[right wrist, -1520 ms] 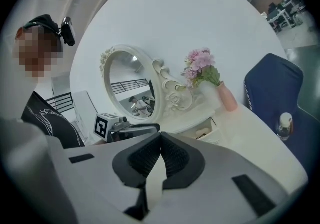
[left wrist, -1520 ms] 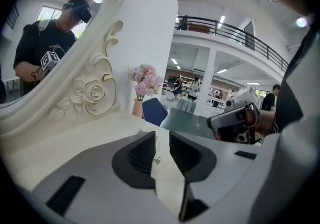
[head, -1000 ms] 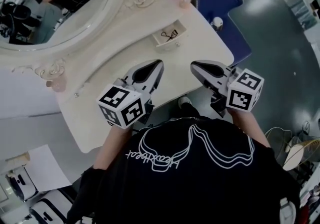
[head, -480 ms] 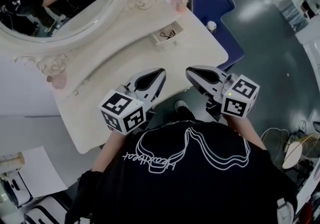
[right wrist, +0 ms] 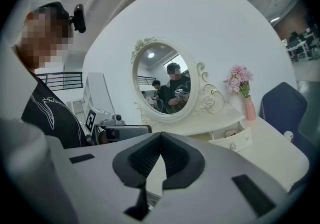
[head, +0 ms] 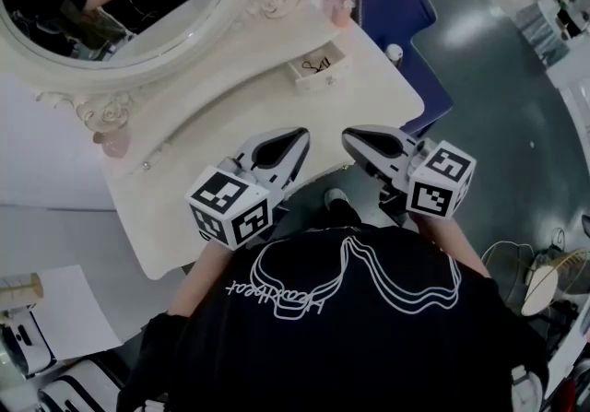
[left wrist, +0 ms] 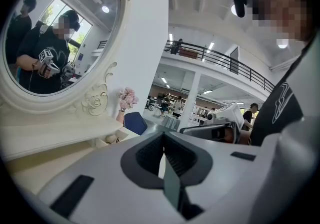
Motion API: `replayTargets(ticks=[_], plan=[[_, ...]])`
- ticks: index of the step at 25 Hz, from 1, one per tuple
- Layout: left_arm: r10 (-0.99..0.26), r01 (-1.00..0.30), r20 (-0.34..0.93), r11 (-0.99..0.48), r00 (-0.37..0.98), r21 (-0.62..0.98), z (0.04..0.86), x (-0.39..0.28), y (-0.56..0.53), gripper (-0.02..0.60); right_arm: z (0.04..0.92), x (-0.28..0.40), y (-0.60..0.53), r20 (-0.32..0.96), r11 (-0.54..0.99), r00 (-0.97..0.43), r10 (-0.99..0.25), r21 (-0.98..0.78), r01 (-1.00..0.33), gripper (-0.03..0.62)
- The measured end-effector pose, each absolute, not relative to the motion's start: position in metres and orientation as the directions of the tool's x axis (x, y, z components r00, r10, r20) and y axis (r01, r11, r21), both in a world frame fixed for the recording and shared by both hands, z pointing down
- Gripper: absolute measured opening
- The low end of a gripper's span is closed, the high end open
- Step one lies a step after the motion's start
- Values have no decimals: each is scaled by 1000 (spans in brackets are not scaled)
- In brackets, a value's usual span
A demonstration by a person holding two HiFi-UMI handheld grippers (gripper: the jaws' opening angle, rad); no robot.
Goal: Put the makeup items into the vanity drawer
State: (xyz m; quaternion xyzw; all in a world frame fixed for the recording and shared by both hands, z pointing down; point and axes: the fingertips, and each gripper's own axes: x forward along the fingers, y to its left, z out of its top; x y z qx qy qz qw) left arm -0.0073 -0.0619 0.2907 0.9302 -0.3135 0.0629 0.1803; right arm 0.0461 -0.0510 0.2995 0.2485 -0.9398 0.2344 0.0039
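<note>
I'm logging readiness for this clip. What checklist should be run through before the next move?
1. Drawer pulled open: ok.
2. Left gripper shut, nothing between its jaws: ok.
3. Right gripper shut, nothing between its jaws: ok.
4. Makeup left on the tabletop: cannot tell; only a small white object shows near its right edge.
5. Room in the drawer: cannot tell; dark items lie inside.
</note>
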Motion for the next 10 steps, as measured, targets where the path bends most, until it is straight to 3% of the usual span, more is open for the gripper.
replayTargets(ticks=[10], plan=[[-570, -619, 242, -737, 785, 272, 291, -7, -55, 5, 300, 44, -45, 120, 781, -888, -444, -435, -449, 5]])
